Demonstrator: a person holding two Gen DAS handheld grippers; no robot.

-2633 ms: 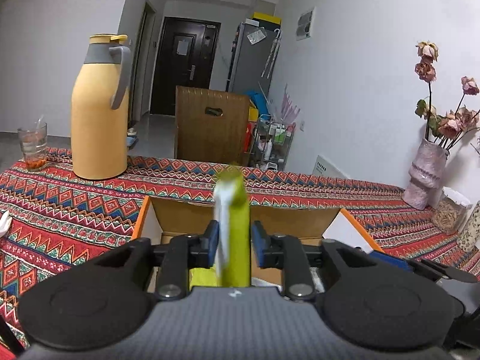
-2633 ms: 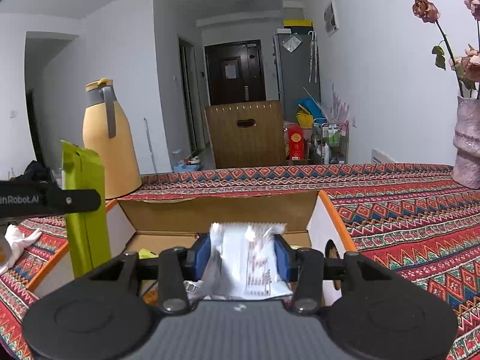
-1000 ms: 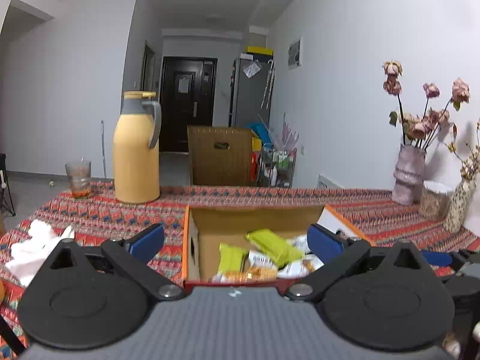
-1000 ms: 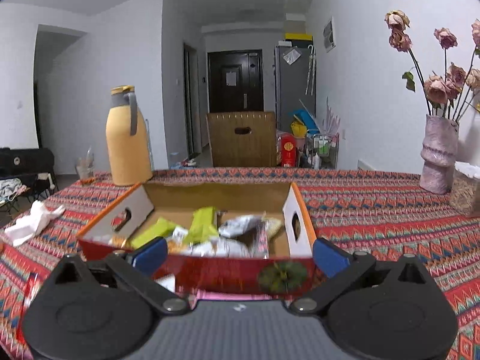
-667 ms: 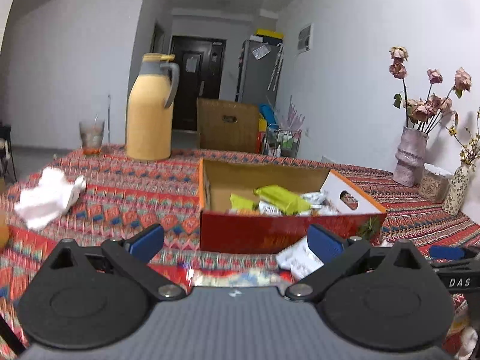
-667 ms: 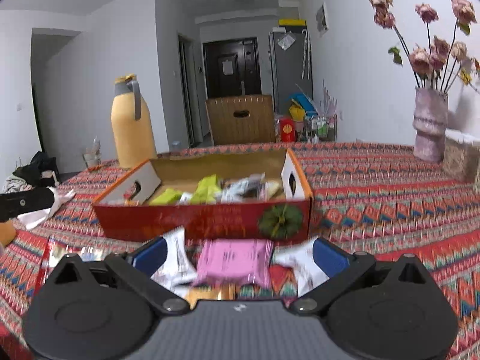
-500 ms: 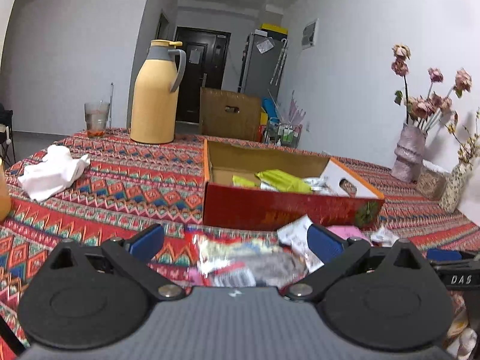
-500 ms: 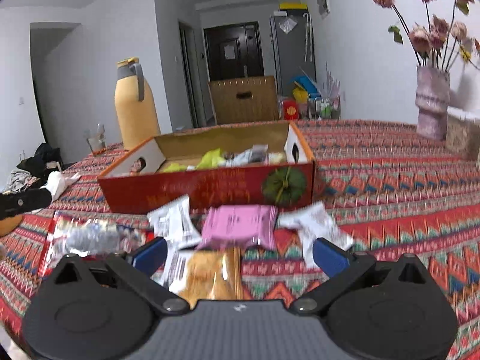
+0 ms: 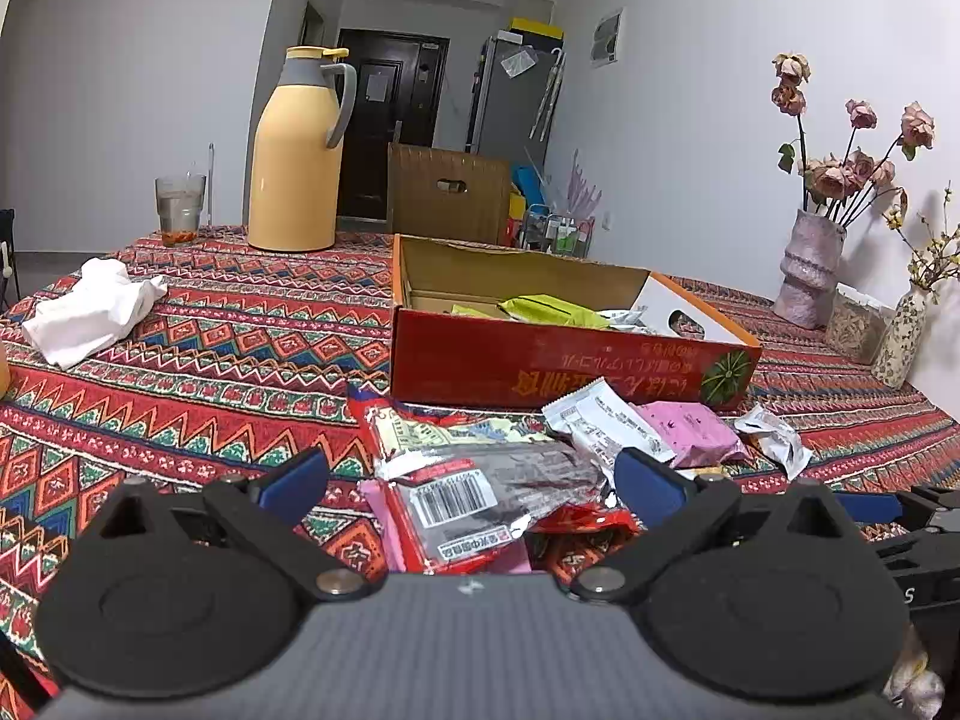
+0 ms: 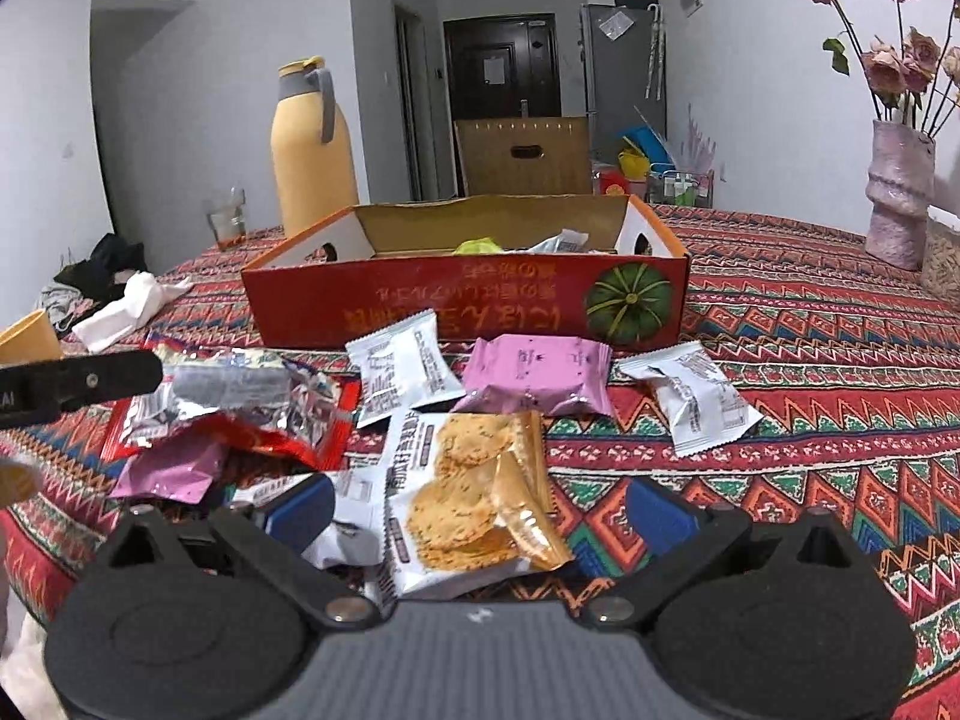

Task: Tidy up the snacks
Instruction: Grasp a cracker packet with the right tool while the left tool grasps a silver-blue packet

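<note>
A red cardboard box (image 9: pixel 558 363) (image 10: pixel 462 306) sits on the patterned tablecloth with a green packet (image 9: pixel 552 311) and other snacks inside. Loose snacks lie in front of it. My left gripper (image 9: pixel 471 483) is open low over a red and silver packet with a barcode (image 9: pixel 474 510). My right gripper (image 10: pixel 480 507) is open around a cracker packet (image 10: pixel 474 498). Beyond that packet lie a pink packet (image 10: pixel 537 372) and two white packets (image 10: pixel 402 369) (image 10: pixel 699 396). The left gripper's finger shows at the right wrist view's left edge, over a crumpled silver and red packet (image 10: pixel 240 405).
A yellow thermos jug (image 9: pixel 297 150) and a glass (image 9: pixel 179 210) stand at the table's far side. Crumpled white tissue (image 9: pixel 90 309) lies at the left. A vase of dried roses (image 9: pixel 810 267) and a small vase (image 9: pixel 897 336) stand at the right.
Both grippers let go of the green packet and the white packet into the box, opened, pulled back toward the near edge and dropped low over the loose snacks.
</note>
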